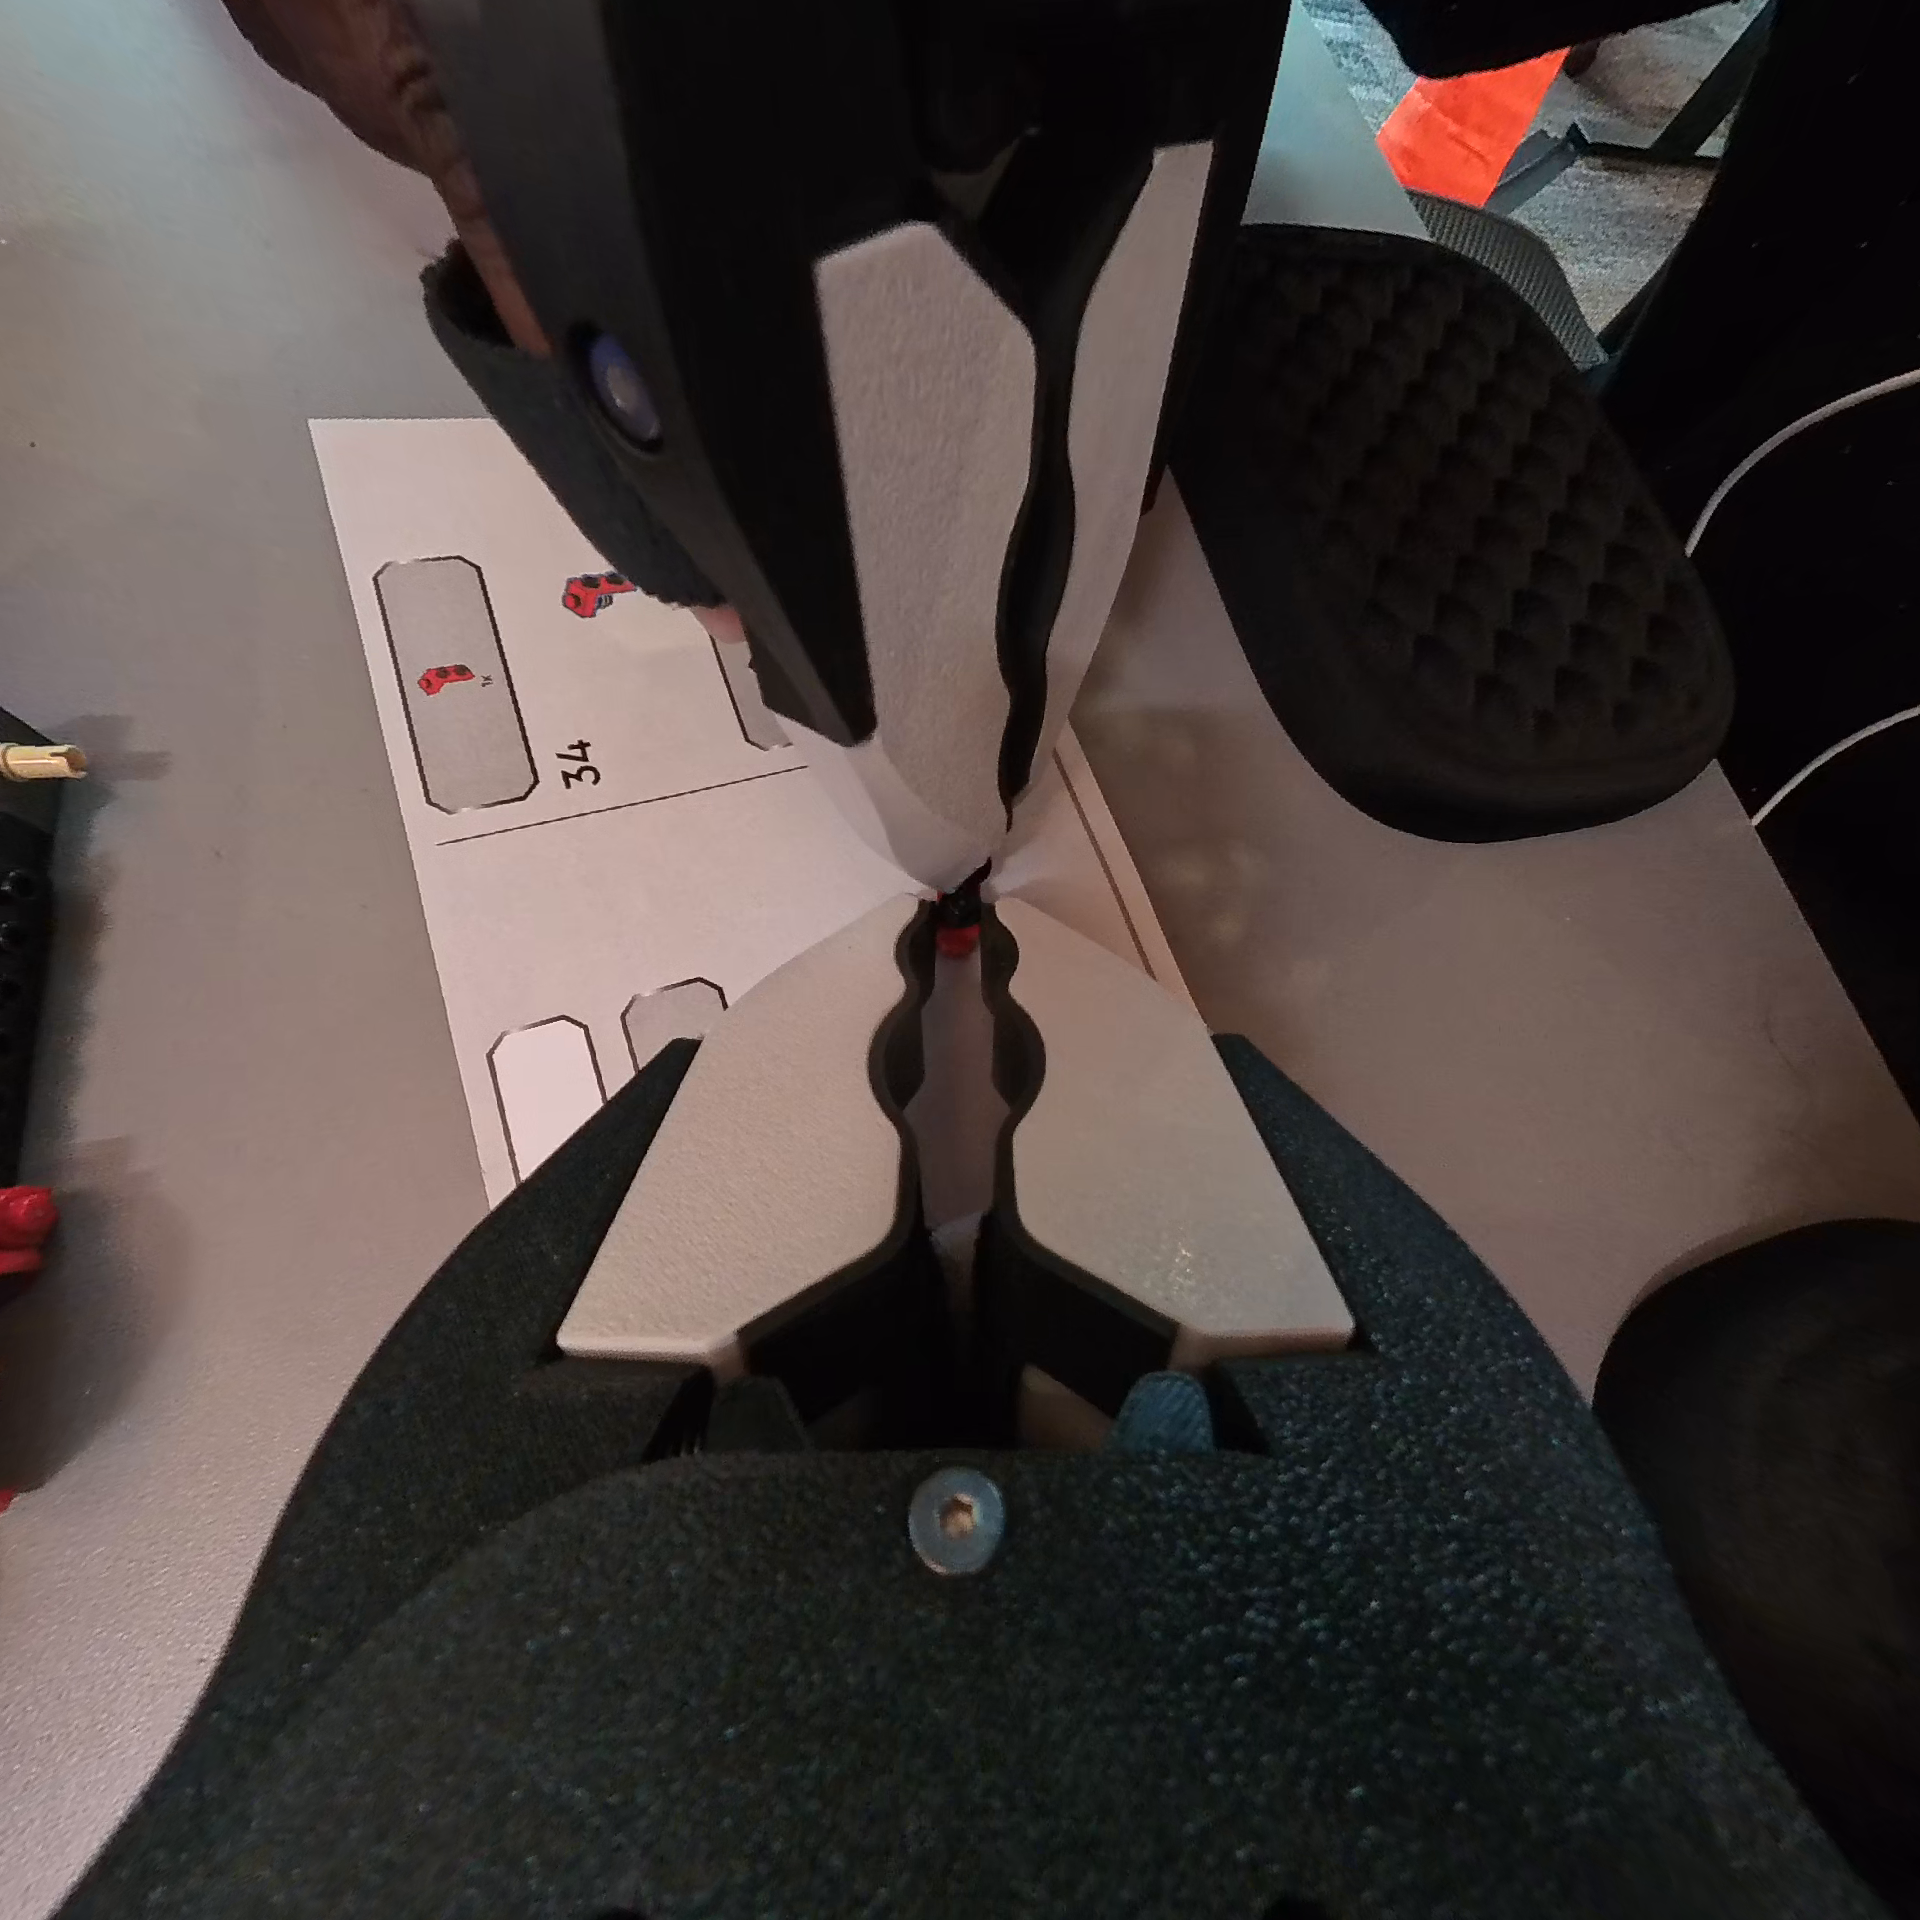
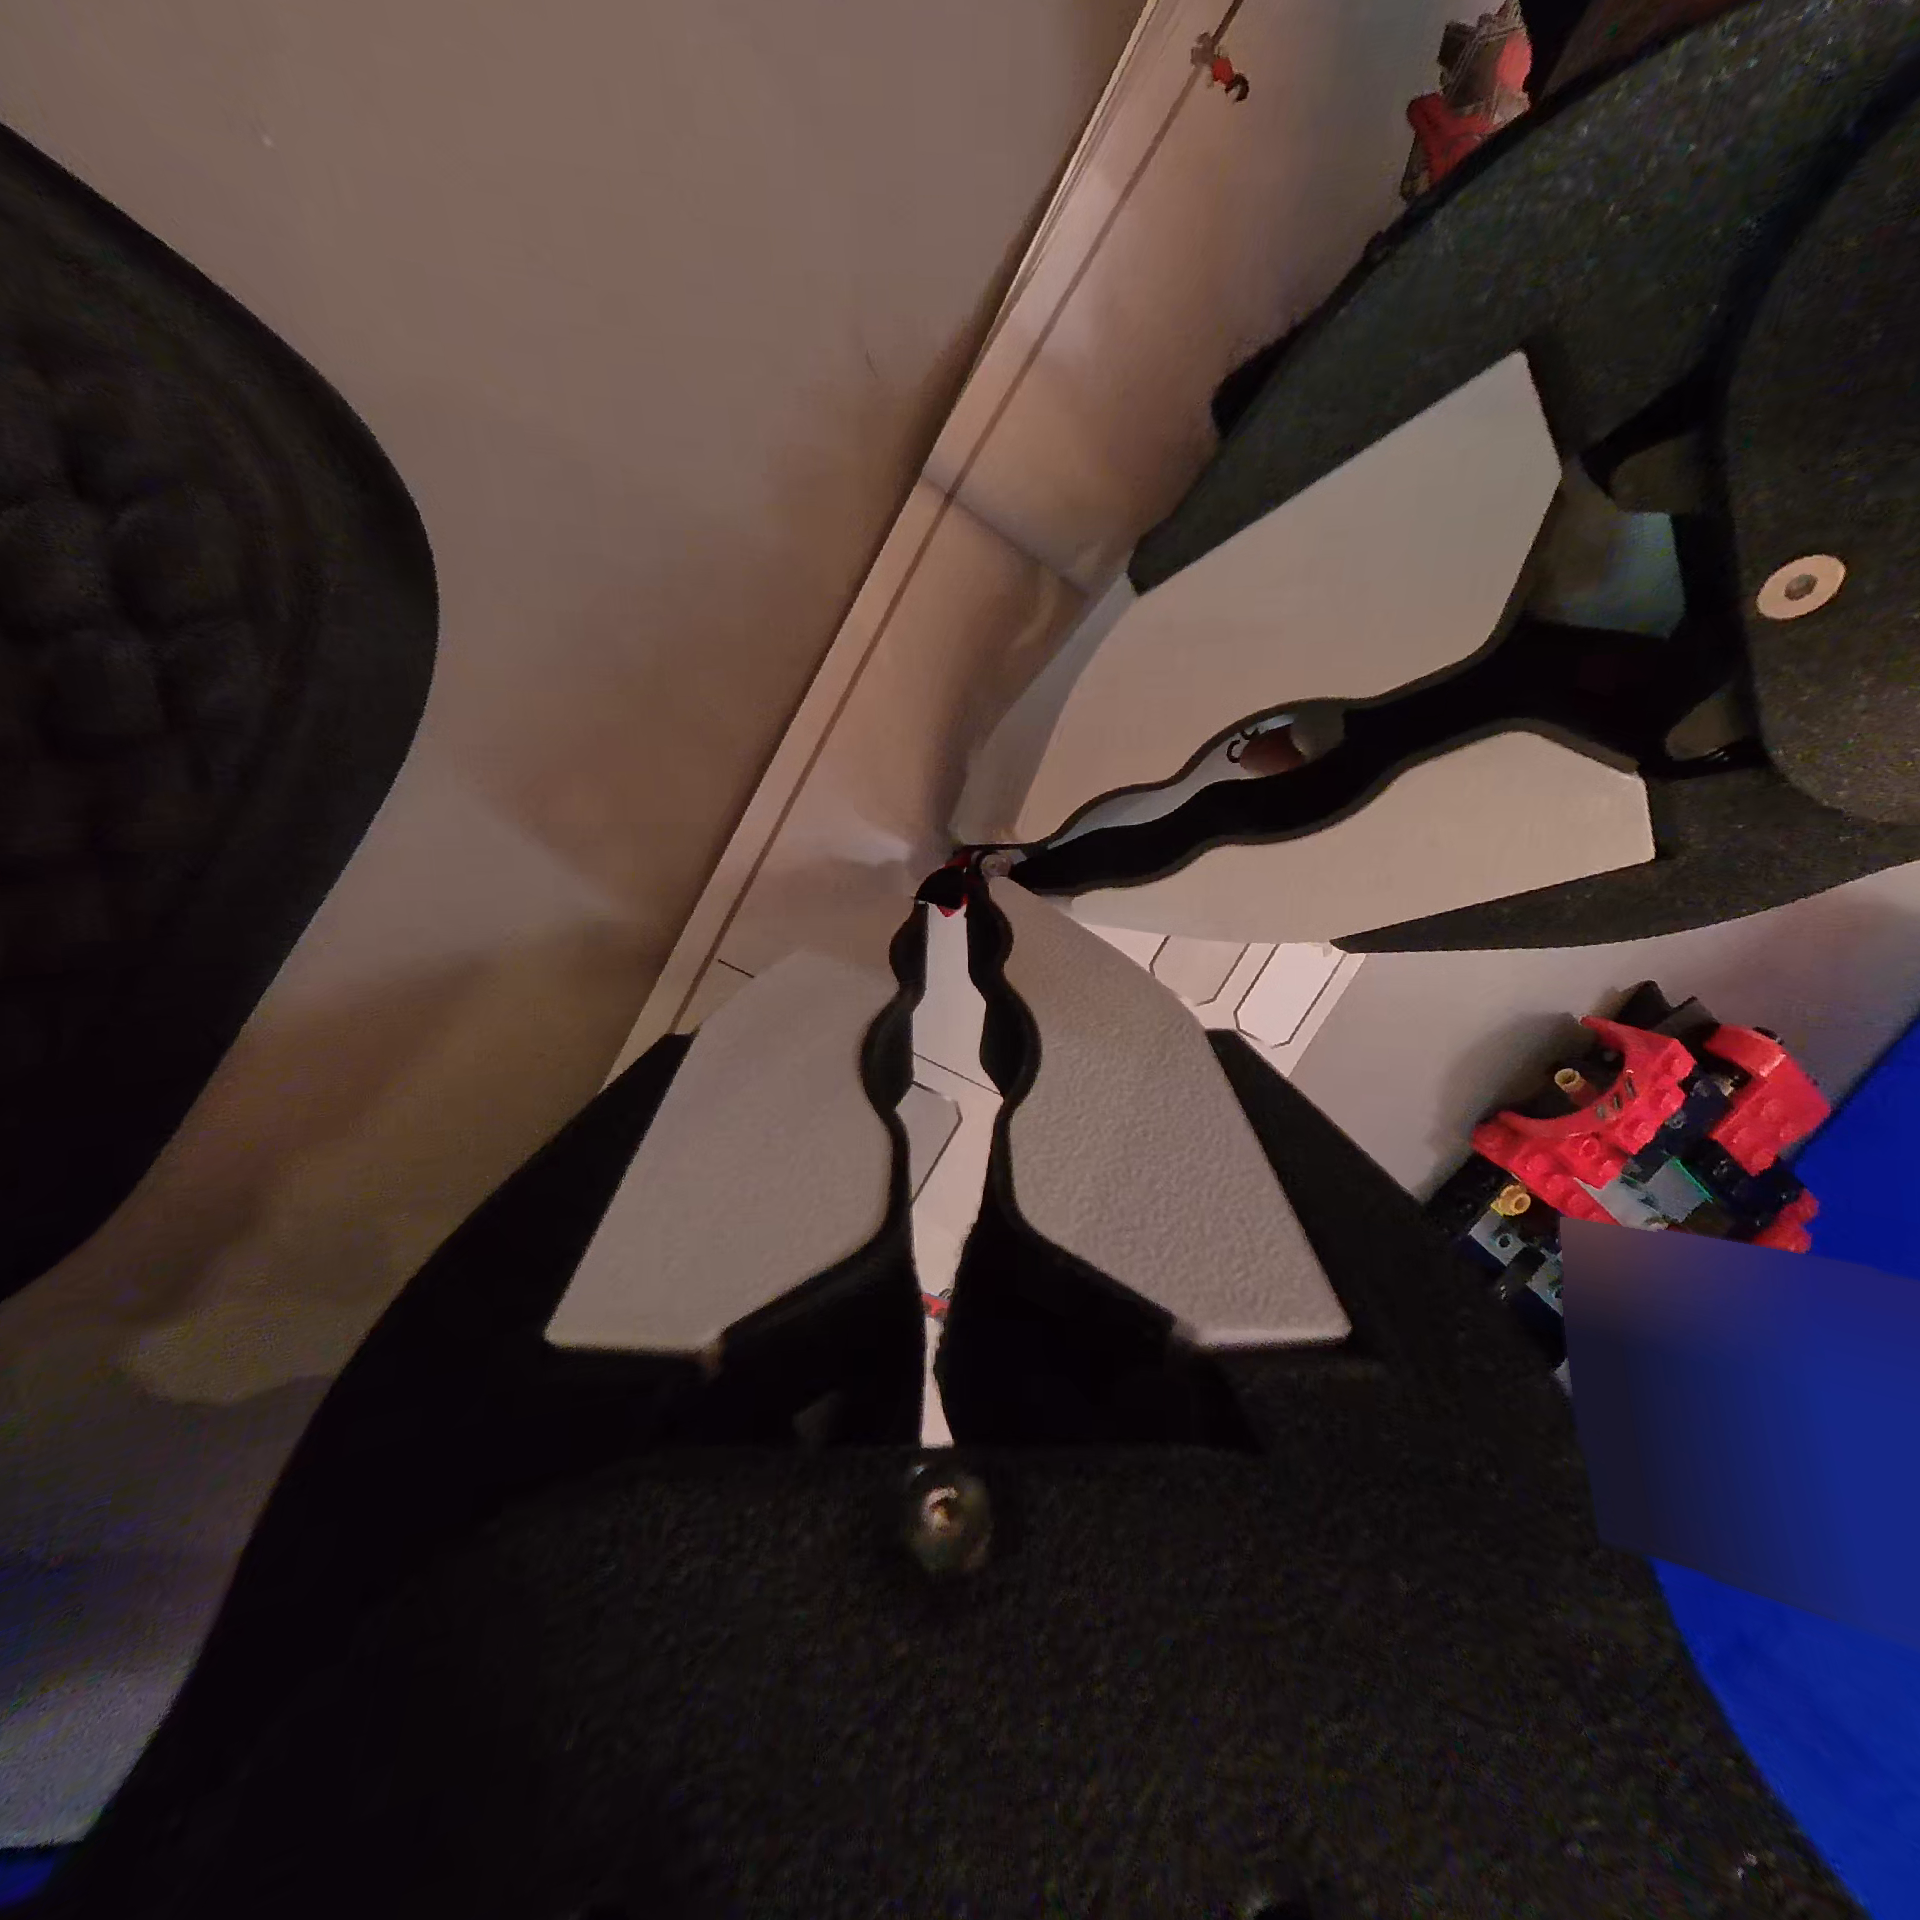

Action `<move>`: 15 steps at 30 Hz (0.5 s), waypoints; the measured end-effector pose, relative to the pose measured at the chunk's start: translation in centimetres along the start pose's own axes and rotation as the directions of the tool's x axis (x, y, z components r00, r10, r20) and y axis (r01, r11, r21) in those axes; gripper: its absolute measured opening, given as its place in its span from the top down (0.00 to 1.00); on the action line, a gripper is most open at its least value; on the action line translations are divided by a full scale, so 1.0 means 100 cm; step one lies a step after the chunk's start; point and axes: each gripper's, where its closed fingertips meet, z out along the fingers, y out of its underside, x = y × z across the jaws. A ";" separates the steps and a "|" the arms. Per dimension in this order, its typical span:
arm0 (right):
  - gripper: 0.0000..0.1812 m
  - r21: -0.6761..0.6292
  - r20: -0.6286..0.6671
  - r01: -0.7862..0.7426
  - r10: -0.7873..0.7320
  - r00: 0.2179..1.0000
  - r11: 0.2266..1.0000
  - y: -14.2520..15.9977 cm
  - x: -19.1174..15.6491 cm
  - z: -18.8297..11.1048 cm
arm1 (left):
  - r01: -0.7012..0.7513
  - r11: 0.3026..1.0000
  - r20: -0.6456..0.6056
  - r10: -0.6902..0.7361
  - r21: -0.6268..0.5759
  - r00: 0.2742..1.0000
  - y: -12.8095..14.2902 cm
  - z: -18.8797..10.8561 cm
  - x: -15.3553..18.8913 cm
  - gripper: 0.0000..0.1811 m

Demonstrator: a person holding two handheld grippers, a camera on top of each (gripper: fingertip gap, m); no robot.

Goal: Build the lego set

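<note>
Two tools meet tip to tip above the table [image 1: 208,312], each nipping a tiny part. The left tool [image 1: 957,928] has its jaws drawn narrow on a small red and black piece [image 1: 956,930] at the very tips; the right tool [image 2: 943,896] is likewise pinched nearly closed on a red and black bit [image 2: 948,891]. Whether these are two parts being joined or one part shared between them cannot be told, as the pieces are too small and mostly hidden by the white fingers [image 1: 790,1143].

Below the left tool's tips lies the instruction sheet [image 1: 644,904], flat on the table. To the right tool's near right stands the half-built red and black model [image 2: 1652,1132], well apart from the tips. A loose tan pin [image 1: 42,762] and a few red parts [image 1: 23,1231] rest far to the left tool's left. A black foam pad [image 1: 1455,540] lies beyond its right finger.

The step in hand looks like mating two small parts in mid-air. It likely calls for keeping both grips firm at the tips, lining the axes of the parts squarely, then pressing straight together without twist. A sideways push could flick the piece out of either pinch, so the motion should be short and slow, over the sheet where a dropped part would show.
</note>
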 end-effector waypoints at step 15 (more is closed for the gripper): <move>0.96 0.018 -0.005 -0.022 0.022 1.000 1.000 0.002 0.001 -0.001 | 0.001 1.000 -0.002 -0.001 -0.001 1.000 0.000 0.000 0.000 0.96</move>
